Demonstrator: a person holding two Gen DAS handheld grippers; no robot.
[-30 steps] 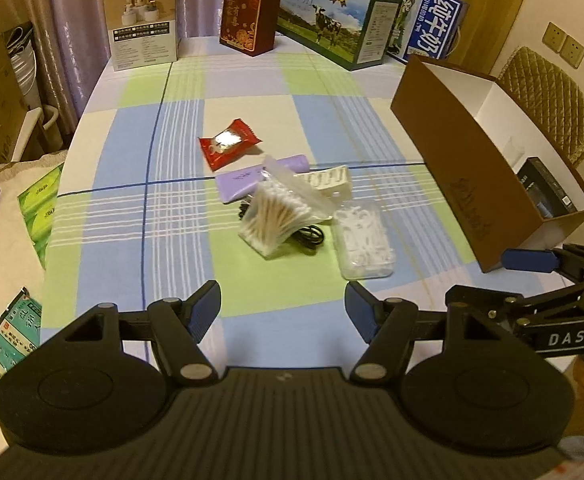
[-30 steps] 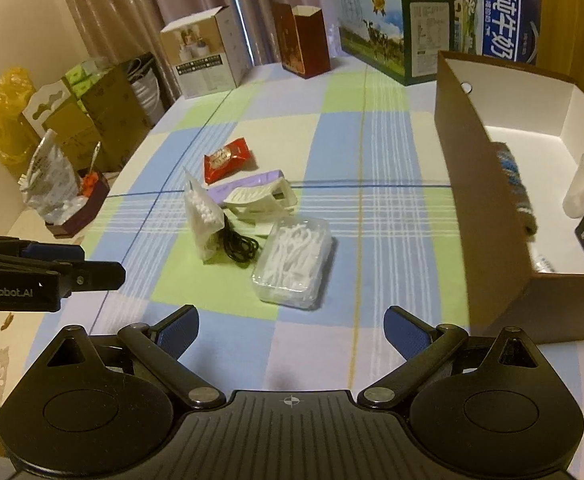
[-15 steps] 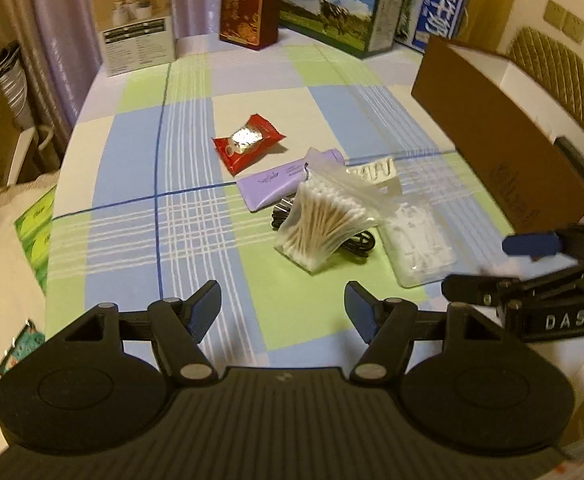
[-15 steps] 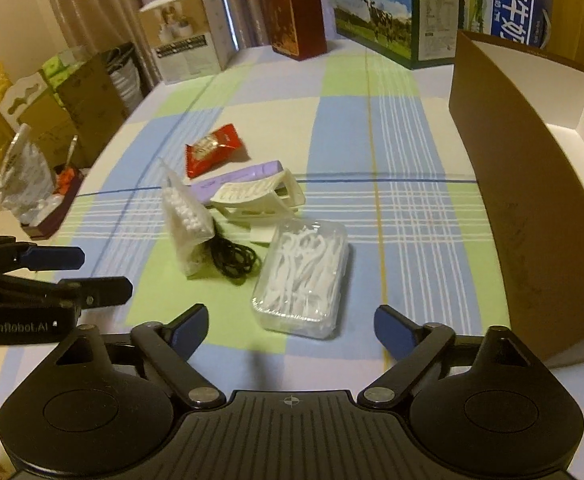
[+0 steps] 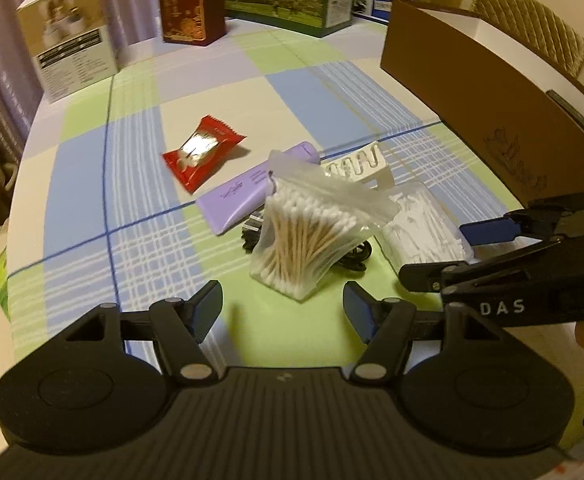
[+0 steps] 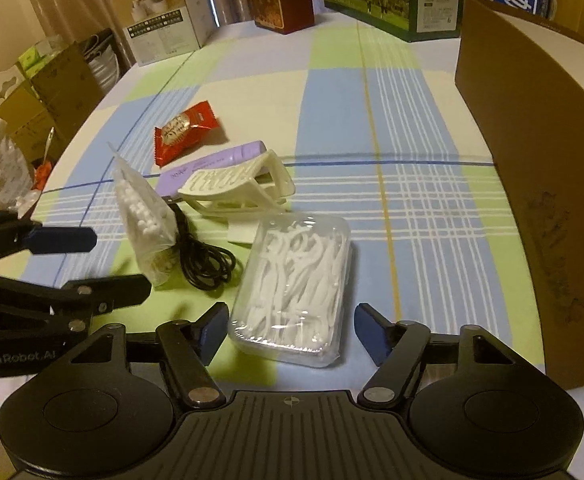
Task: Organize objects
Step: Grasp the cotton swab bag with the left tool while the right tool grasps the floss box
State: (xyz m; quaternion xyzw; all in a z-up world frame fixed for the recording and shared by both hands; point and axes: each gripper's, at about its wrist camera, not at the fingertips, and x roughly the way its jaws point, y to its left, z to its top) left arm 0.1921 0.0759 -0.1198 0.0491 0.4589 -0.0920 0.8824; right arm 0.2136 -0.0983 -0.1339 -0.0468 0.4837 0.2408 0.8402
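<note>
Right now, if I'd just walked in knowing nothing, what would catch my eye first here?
Probably the little heap mid-table on the checked cloth: a bag of cotton swabs standing upright, with a clear box of floss picks lying to its right and a shiny red snack packet behind. Two open black grippers, left gripper and right gripper, hover just short of the heap. A big brown cardboard box lines the table's right edge.
</note>
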